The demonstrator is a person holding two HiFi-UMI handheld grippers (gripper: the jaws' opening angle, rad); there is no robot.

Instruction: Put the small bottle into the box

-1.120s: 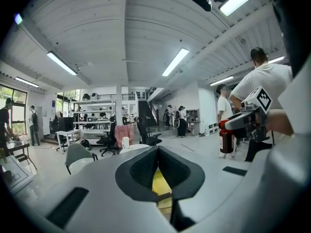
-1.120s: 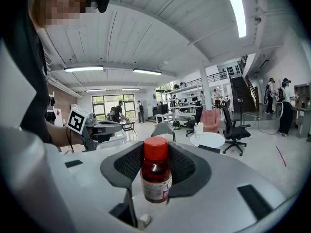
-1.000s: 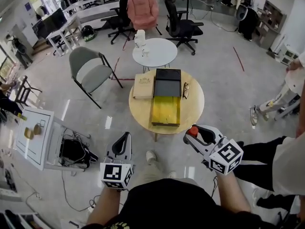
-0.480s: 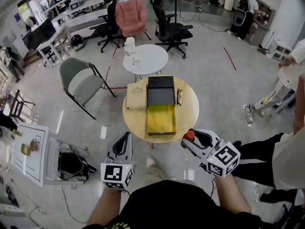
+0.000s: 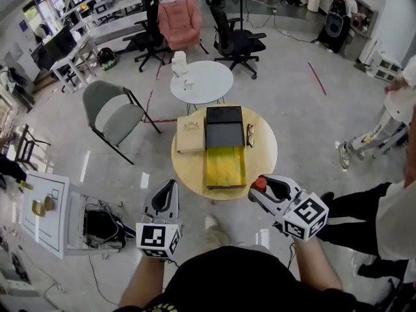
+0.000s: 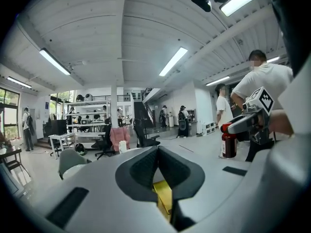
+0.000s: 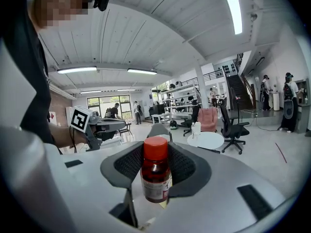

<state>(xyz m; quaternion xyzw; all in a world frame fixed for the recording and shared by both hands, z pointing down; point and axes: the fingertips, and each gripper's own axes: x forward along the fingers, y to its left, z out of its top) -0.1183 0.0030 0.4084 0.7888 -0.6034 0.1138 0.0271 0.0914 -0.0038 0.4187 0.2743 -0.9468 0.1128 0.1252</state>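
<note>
A small brown bottle [image 7: 155,173] with a red cap [image 5: 259,183] stands upright between the jaws of my right gripper [image 5: 262,188], which is shut on it near the wooden table's front right edge. The same bottle [image 6: 228,141] shows at the right of the left gripper view. The box [image 5: 225,166] lies open on the round wooden table [image 5: 262,153], its yellow-lined tray toward me and its black lid [image 5: 224,127] behind. My left gripper [image 5: 166,196] hangs shut and empty, left of the table's front edge. Its pads [image 6: 146,168] meet.
A tan book-like case [image 5: 190,135] lies left of the box and a pair of glasses [image 5: 250,134] right of it. Behind stand a white round table [image 5: 202,81], a grey chair [image 5: 114,111], office chairs and a pink armchair [image 5: 178,21]. A person's legs [image 5: 364,203] are at the right.
The view has shifted slightly, with the table a little farther than half a second ago. Both grippers keep their places and the bottle stays held.
</note>
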